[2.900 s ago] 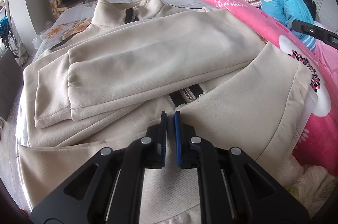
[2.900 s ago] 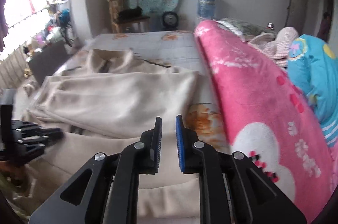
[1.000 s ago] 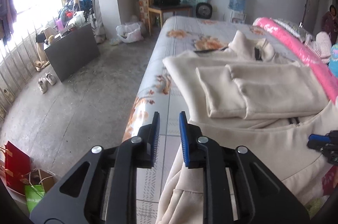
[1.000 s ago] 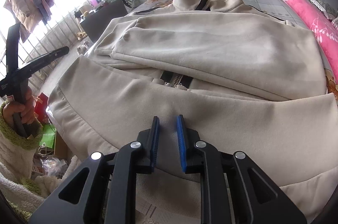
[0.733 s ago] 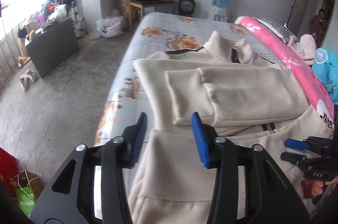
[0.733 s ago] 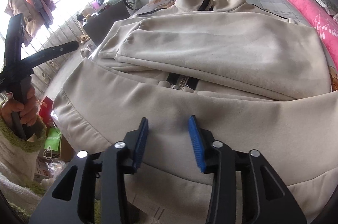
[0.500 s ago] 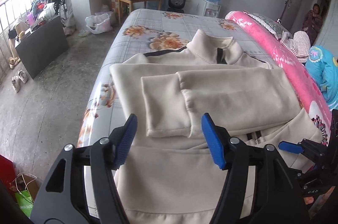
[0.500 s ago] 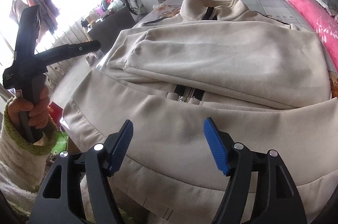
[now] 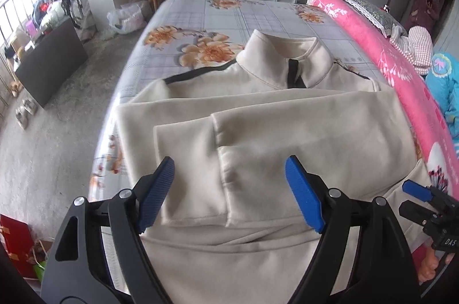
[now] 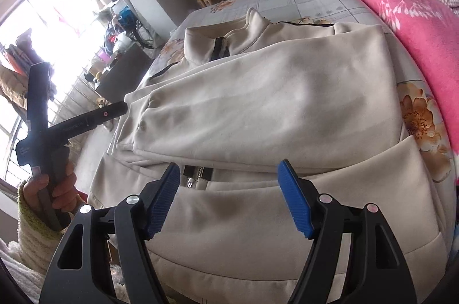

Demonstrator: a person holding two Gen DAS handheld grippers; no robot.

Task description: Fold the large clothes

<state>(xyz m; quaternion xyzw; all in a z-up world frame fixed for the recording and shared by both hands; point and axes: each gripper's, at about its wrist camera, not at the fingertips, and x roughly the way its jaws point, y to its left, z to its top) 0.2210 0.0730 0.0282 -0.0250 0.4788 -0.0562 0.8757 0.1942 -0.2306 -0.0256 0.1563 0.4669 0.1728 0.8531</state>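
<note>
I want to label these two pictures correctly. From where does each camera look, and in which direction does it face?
Left wrist: sits on the left tongs, looks down the bed over the beige zip-up fleece jacket toward the collar; the open right tongs show at right.
Right wrist: sits on the right tongs, looks across the same jacket, rolled; the person's left hand grips the left tongs' handle.
Shared: jacket, floral grey bedsheet, pink blanket.

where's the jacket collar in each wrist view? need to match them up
Left wrist: the collar sits upper centre, above the folded sleeves.
Right wrist: the collar sits upper left of centre, tilted.
Shared landmark: the pink blanket along the right side of both views.
</note>
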